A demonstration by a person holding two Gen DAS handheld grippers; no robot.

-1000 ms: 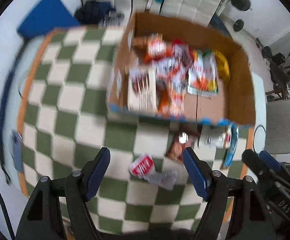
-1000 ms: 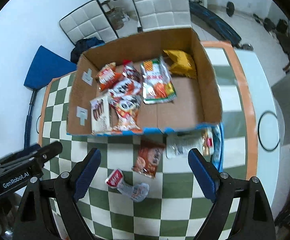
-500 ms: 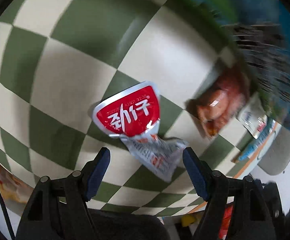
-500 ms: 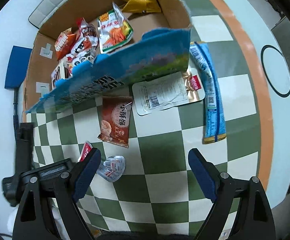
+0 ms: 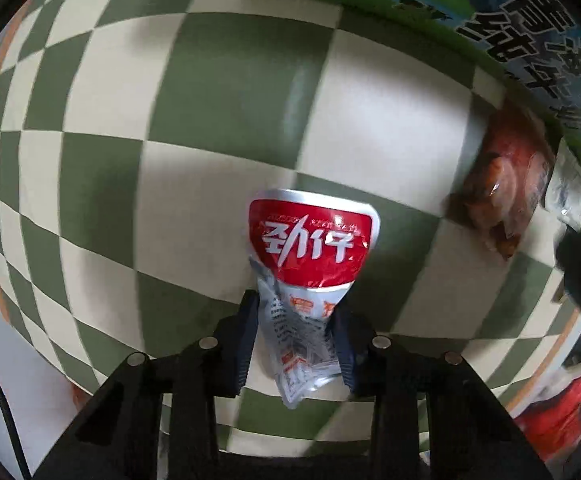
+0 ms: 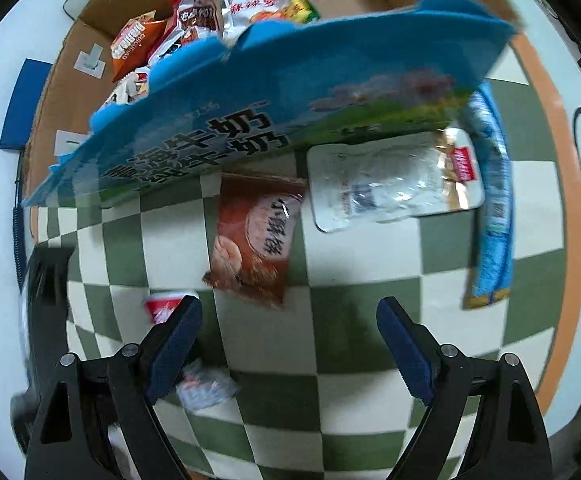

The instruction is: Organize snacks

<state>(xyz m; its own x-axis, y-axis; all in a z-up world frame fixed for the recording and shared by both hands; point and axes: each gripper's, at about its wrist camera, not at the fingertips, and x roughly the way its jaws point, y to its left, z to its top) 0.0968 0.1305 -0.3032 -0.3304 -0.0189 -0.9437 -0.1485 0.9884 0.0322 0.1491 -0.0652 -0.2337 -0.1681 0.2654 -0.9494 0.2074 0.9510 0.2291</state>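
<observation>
My left gripper (image 5: 296,312) is shut on the silver tail of a red-and-silver snack packet (image 5: 312,240) that lies on the green-and-cream checkered table (image 5: 226,92). The same packet (image 6: 162,306) shows partly behind my right gripper's left finger. My right gripper (image 6: 288,320) is open and empty, low over the table just in front of a brown snack packet (image 6: 254,240). A cardboard box (image 6: 274,92) with a blue printed front wall stands behind it and holds several snack packets.
A clear-and-silver pouch (image 6: 390,180) and a long blue packet (image 6: 494,200) lie by the box's right front corner. The brown packet (image 5: 506,192) also lies right of my left gripper. The table's orange rim (image 6: 550,240) runs along the right.
My left gripper has dropped to the table and closed on the red-and-silver packet's tail. My right gripper has moved lower and closer to the brown packet and the box front.
</observation>
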